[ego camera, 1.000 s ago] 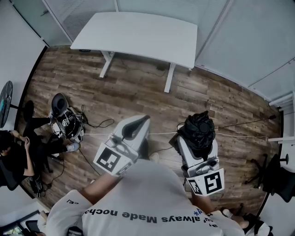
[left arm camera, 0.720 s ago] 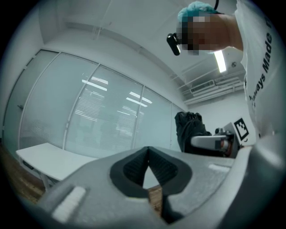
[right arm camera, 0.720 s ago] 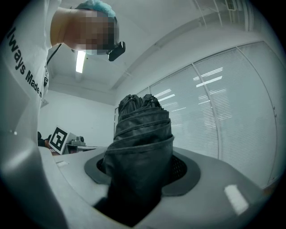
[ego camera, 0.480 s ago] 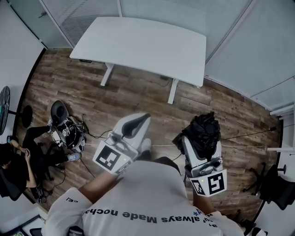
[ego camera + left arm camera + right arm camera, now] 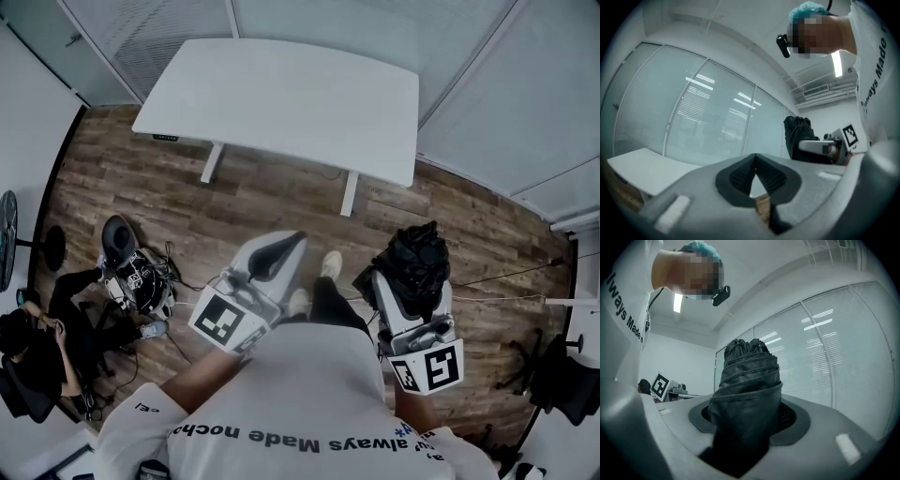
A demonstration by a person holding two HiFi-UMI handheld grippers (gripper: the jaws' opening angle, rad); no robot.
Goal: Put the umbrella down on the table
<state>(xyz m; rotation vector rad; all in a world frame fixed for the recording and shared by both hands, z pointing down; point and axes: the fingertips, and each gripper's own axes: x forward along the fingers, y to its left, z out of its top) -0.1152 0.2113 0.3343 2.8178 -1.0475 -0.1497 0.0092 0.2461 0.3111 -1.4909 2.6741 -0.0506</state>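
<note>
1. R gripper [image 5: 405, 274]: fingers [image 5: 793, 417] clamped on folded black umbrella [image 5: 413, 261]. Its bunched fabric sticks out ahead past the tips.
2. Umbrella is in the air over the wood floor [image 5: 234, 192], well short of the white worktop [image 5: 281, 89], not touching it.
3. L gripper [image 5: 282, 246]: fingers [image 5: 737, 174] closed tip to tip, nothing between. Small gap below the tips, w/ floor showing through.
4. Both grippers are side by side but apart, in front of the wearer's torso, pointing twd the worktop.
5. Worktop stands by a glass wall w/ blinds [image 5: 169, 37].
6. Seated person [image 5: 33, 352] at far left, beside gear [image 5: 136, 267] and cables on the floor.
</note>
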